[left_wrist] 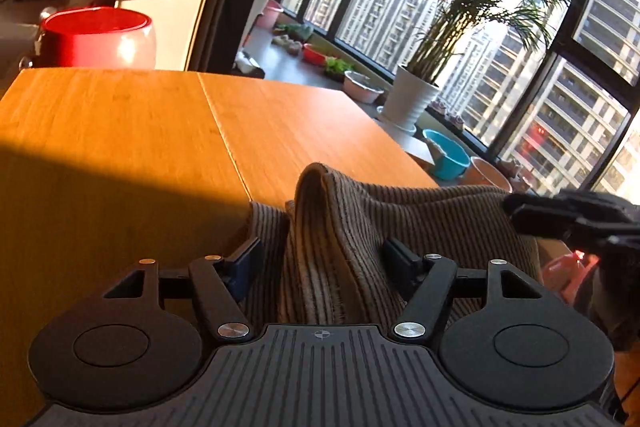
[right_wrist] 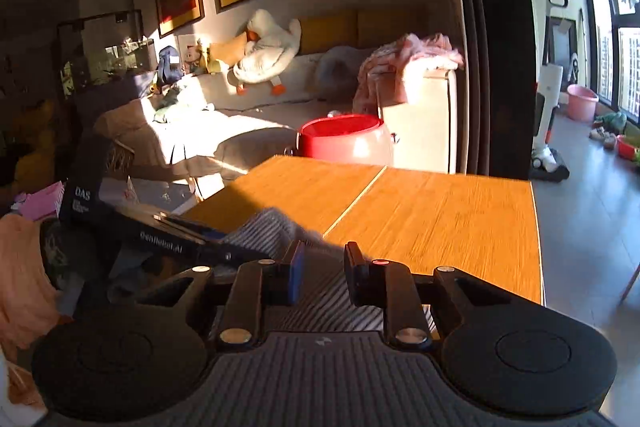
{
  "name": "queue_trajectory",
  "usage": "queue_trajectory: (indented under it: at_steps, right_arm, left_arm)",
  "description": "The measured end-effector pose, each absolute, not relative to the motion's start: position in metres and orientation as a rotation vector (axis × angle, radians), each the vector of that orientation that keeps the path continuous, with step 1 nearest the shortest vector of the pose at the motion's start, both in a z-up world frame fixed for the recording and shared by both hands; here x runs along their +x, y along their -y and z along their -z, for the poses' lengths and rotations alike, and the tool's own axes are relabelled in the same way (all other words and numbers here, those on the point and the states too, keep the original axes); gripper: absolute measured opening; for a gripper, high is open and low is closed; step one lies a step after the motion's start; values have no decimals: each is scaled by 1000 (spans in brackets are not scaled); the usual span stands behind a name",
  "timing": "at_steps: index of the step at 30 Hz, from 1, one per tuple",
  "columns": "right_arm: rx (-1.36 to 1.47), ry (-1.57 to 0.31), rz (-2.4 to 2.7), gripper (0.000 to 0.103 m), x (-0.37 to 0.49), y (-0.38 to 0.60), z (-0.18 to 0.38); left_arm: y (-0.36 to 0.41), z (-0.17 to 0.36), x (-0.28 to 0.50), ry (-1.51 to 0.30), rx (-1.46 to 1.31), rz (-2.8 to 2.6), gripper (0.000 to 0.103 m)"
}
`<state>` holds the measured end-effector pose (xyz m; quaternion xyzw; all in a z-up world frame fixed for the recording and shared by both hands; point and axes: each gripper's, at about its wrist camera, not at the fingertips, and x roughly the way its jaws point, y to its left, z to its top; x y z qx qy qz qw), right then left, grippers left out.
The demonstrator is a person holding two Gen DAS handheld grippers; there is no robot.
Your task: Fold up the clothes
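Observation:
A brown striped garment [left_wrist: 420,223] lies bunched at the near edge of the wooden table [left_wrist: 132,131]. One fold of it stands up between the fingers of my left gripper [left_wrist: 322,261]. That gripper's jaws are open, and the pads stand to either side of the fold without squeezing it. My right gripper [left_wrist: 510,209] comes in blurred at the garment's right corner. In the right wrist view the right gripper [right_wrist: 325,267] has its jaws drawn narrow, with striped cloth [right_wrist: 320,307] in the gap. The left gripper [right_wrist: 208,233] reaches into the garment's raised ridge [right_wrist: 272,227] from the left.
A red bin [left_wrist: 96,39] stands just past the table's far edge, beside a white cabinet [right_wrist: 424,123] draped with a pink blanket. A potted palm [left_wrist: 412,99] and basins line the window sill to the right. A sofa [right_wrist: 240,115] lies behind.

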<state>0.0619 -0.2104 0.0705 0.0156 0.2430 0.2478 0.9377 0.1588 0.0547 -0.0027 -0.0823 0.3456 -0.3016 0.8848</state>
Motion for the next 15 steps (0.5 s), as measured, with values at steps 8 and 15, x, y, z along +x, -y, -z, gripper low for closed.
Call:
queue_trajectory:
  at_steps: [8,15]
  right_arm:
    - [74,-532,-392,37,89,206,-24]
    - [111,-544,-373,52,78,207,-29]
  left_arm:
    - [-69,-38,138,-557,-64,548,72]
    - [-19,-54,156,-551,100,706,74]
